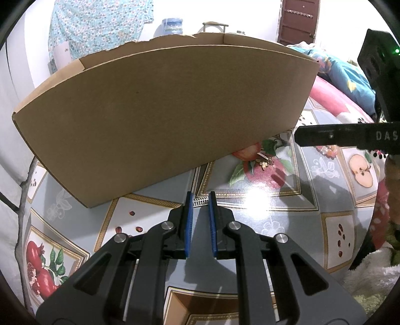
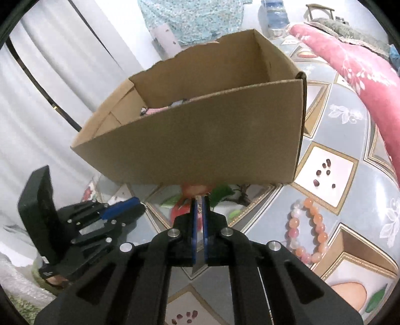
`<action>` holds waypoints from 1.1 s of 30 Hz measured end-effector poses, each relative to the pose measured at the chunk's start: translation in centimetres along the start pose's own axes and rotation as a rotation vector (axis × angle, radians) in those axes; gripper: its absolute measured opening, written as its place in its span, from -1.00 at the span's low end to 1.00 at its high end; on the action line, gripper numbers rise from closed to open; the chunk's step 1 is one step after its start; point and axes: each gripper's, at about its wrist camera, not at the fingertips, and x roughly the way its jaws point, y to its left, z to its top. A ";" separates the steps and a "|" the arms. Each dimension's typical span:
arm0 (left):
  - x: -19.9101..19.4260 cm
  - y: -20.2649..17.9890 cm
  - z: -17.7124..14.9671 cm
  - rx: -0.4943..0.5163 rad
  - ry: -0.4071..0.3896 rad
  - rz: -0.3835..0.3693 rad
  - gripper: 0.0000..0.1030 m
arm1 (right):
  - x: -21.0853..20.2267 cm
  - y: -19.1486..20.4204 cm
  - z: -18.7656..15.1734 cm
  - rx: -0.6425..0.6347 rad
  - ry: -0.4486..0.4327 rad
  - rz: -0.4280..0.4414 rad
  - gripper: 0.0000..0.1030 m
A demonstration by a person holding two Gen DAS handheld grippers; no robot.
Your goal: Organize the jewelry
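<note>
Two tongs: left tongs [image 1: 201, 197] barely apart and empty, right tongs [image 2: 199, 200], marked "DAS", pressed together.

Glossy fruit-patterned tablecloth [image 1: 272, 205] over the work surface; pink floral cushion [image 2: 355, 62] and blue floral cushion [image 1: 347, 75] along its far edge; water bottle [image 1: 171, 26], teal floral cloth [image 1: 100, 27], brown door [image 1: 297, 21] behind.
</note>
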 end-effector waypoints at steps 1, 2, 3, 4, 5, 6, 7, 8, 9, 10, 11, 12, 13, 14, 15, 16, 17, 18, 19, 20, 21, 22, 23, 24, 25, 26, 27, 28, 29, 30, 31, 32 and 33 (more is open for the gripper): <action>0.0 0.0 0.0 0.000 0.000 -0.001 -0.79 | 0.3 0.2 0.0 -0.011 0.007 -0.008 -0.90; 0.0 0.0 0.0 -0.001 0.000 0.000 -0.79 | 0.7 0.5 0.0 -0.024 0.014 -0.020 -0.89; 0.0 0.0 0.0 -0.001 0.000 -0.001 -0.79 | 1.1 0.8 0.1 -0.042 0.017 -0.033 -0.89; 0.1 0.0 0.0 -0.002 0.002 0.000 -0.79 | 1.3 0.9 0.2 -0.054 0.020 -0.037 -0.88; 0.1 0.0 0.1 -0.003 0.002 0.000 -0.79 | 1.6 1.1 0.3 -0.068 0.027 -0.041 -0.86; 0.1 0.0 0.1 -0.004 0.002 0.001 -0.79 | 2.2 1.4 0.4 -0.085 0.040 -0.051 -0.79; 0.1 0.0 0.1 -0.004 0.002 0.001 -0.79 | 2.4 1.6 0.5 -0.094 0.045 -0.058 -0.71; 0.1 -0.1 0.1 -0.004 0.002 0.002 -0.79 | 2.8 1.9 0.6 -0.115 0.050 -0.066 -0.71; 0.1 0.0 0.1 -0.004 0.002 0.001 -0.79 | 3.0 2.1 0.6 -0.125 0.051 -0.071 -0.71; 0.1 -0.1 0.1 -0.004 0.002 0.001 -0.79 | 3.3 2.3 0.6 -0.138 0.055 -0.080 -0.71; 0.1 -0.1 0.1 -0.004 0.002 0.000 -0.79 | 3.5 2.4 0.6 -0.146 0.059 -0.089 -0.71; 0.2 -0.1 0.1 -0.004 0.002 0.000 -0.79 | 3.7 2.5 0.5 -0.151 0.061 -0.098 -0.71; 0.1 -0.1 0.1 -0.004 0.002 0.000 -0.79 | 4.0 2.5 0.5 -0.157 0.066 -0.109 -0.71; 0.2 -0.1 0.1 -0.004 0.002 0.000 -0.79 | 4.2 2.5 0.5 -0.162 0.072 -0.116 -0.71; 0.1 -0.1 0.1 -0.003 0.002 0.001 -0.79 | 4.3 2.5 0.4 -0.167 0.073 -0.120 -0.71; 0.2 -0.1 0.1 -0.003 0.002 0.001 -0.79 | 4.3 2.6 0.4 -0.172 0.071 -0.122 -0.71; 0.2 -0.1 0.1 -0.003 0.001 0.000 -0.79 | 4.3 2.7 0.4 -0.179 0.072 -0.126 -0.71; 0.2 0.0 0.0 -0.003 0.001 -0.001 -0.79 | 4.3 2.9 0.4 -0.191 0.074 -0.133 -0.71; 0.2 0.0 0.0 -0.003 0.001 -0.001 -0.79 | 4.4 3.0 0.5 -0.199 0.076 -0.139 -0.71; 0.2 0.0 0.0 -0.003 0.001 -0.001 -0.79 | 4.5 3.2 0.4 -0.209 0.077 -0.143 -0.71; 0.2 0.0 0.0 -0.003 0.001 -0.001 -0.79 | 4.5 3.4 0.4 -0.219 0.079 -0.150 -0.71; 0.2 0.0 0.0 -0.003 0.000 -0.001 -0.79 | 4.5 3.6 0.3 -0.231 0.079 -0.161 -0.72; 0.2 0.0 0.0 -0.003 0.001 0.000 -0.79 | 4.5 3.7 0.2 -0.233 0.081 -0.165 -0.74; 0.2 0.0 0.0 -0.003 0.001 0.000 -0.79 | 4.5 3.6 0.3 -0.224 0.086 -0.158 -0.83; 0.2 0.0 0.0 -0.002 0.000 0.000 -0.79 | 4.5 3.5 0.3 -0.211 0.091 -0.146 -0.86; 0.2 0.0 0.0 -0.002 0.000 -0.001 -0.79 | 4.6 3.5 0.4 -0.197 0.092 -0.141 -0.86; 0.2 0.0 0.0 -0.002 0.000 -0.001 -0.79 | 4.5 3.4 0.4 -0.189 0.090 -0.138 -0.89; 0.2 0.0 0.0 -0.002 0.000 0.000 -0.79 | 4.5 3.2 0.4 -0.177 0.087 -0.133 -0.90; 0.2 0.0 0.0 -0.001 -0.001 -0.001 -0.79 | 4.3 2.9 0.4 -0.154 0.083 -0.121 -0.90; 0.2 0.1 0.0 0.001 -0.003 -0.001 -0.79 | 4.2 2.4 0.4 -0.127 0.079 -0.108 -0.91; 0.2 0.1 0.0 0.003 -0.003 -0.001 -0.79 | 4.0 2.0 0.3 -0.106 0.073 -0.096 -0.93; 0.2 0.1 0.0 0.004 -0.003 -0.001 -0.79 | 3.9 1.7 0.3 -0.085 0.066 -0.083 -0.94; 0.2 0.1 0.0 0.005 -0.003 -0.002 -0.79 | 3.5 1.3 0.3 -0.062 0.059 -0.071 -0.95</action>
